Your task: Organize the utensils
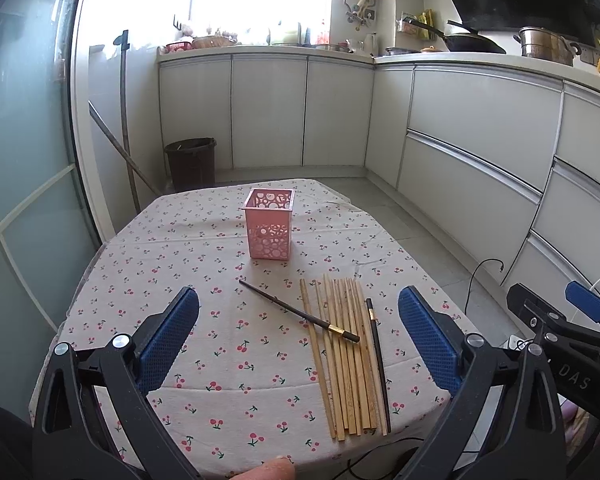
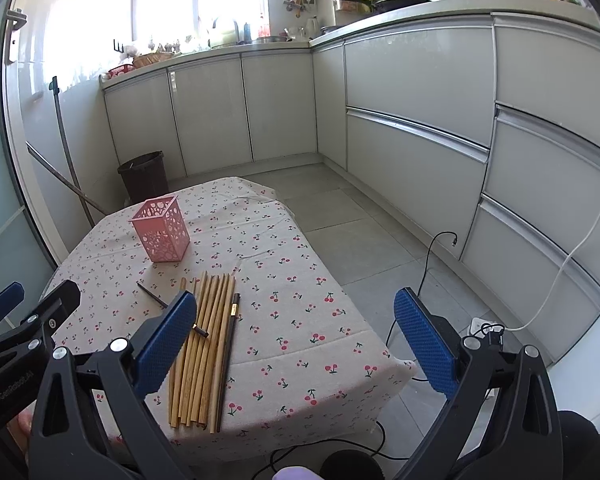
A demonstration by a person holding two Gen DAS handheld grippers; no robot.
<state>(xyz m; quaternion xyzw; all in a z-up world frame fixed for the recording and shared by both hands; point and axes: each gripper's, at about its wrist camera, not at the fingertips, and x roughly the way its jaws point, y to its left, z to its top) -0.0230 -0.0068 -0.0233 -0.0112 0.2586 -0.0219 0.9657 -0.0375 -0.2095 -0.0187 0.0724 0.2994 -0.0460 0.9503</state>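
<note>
We see smooth bamboo chopsticks (image 1: 346, 356) lower center, a perforated pink plastic holder (image 1: 269, 224) above; left gripper (image 1: 298, 336) and right gripper (image 2: 294, 340) gape, released.

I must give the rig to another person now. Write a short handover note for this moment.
Left gripper: open, empty. Right gripper: open, empty.
Pink holder: upright on the table's far half, nothing visible inside.
Bamboo chopsticks: lying side by side near the front edge. One black chopstick lies beside them, the other black chopstick crosses the bundle.
Done: nothing. Left: put all chopsticks into the holder.
</note>
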